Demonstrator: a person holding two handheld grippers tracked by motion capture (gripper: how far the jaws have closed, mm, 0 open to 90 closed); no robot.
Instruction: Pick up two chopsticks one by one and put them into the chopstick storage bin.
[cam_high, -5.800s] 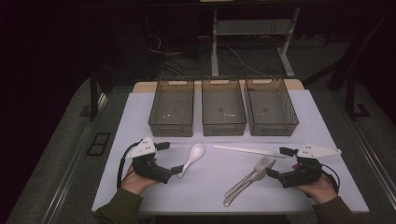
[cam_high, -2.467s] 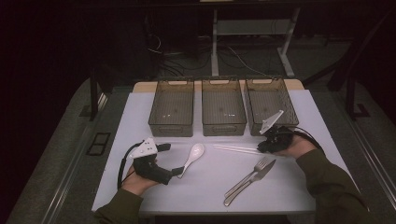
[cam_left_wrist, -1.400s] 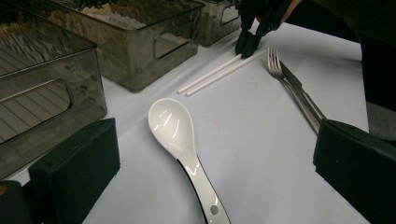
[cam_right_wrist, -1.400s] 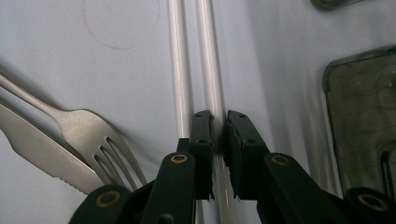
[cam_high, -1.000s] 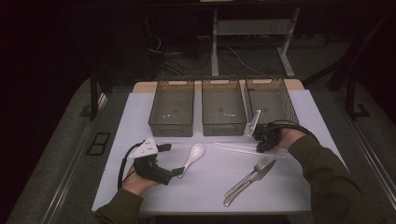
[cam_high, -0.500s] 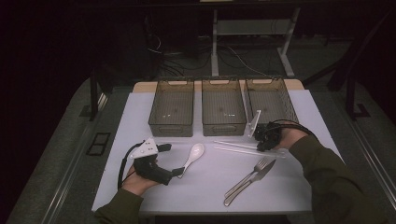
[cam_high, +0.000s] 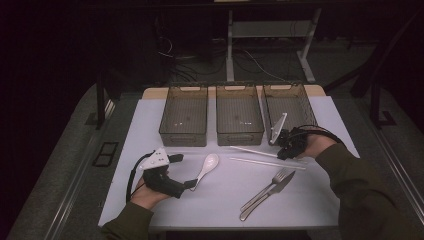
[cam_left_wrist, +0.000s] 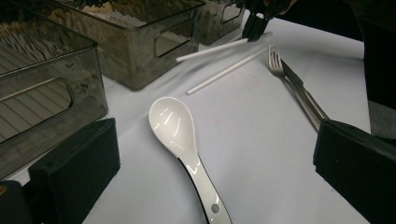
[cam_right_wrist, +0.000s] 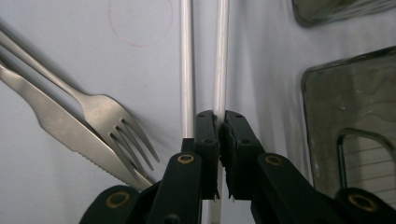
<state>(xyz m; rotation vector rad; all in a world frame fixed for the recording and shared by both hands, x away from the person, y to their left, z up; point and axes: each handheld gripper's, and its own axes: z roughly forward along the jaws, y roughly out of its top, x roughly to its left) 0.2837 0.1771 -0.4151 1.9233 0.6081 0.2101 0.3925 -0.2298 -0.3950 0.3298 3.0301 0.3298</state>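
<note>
White chopstick (cam_right_wrist: 220, 56) is pinched between the right tongs (cam_right_wrist: 220, 122), jaws nearly together on its end, at centre of the right gripper view. In the high view these tongs (cam_high: 283, 151) sit right of centre, just in front of the rightmost smoky bin (cam_high: 290, 102). Second chopstick (cam_right_wrist: 187, 65) lies just beside the first, on the worktop (cam_high: 310, 200). Fork (cam_high: 267, 187) and knife (cam_high: 272, 192) lie lower right of centre. Left tongs (cam_high: 186, 172) stand spread at lower left, nothing held; white spoon (cam_left_wrist: 180, 135) lies between its jaws, untouched.
</note>
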